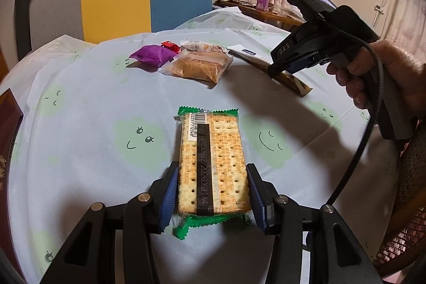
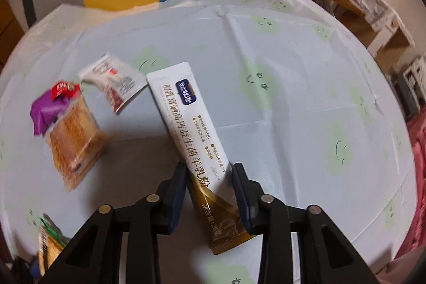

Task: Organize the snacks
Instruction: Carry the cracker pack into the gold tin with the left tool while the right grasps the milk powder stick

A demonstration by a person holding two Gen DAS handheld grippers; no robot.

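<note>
Here my left tool [image 1: 213, 193] clamps the cracker pack [image 1: 213, 164] by its long edges, near the table's [image 1: 80, 97] front edge. My right tool [image 2: 210, 190] straddles the milk-powder sachet [image 2: 191, 129] toward the table's middle; whether its pads bite, I cannot tell. Risks: crushed crackers from over-squeezing; the slanted sachet slipping from a partial hold.
</note>
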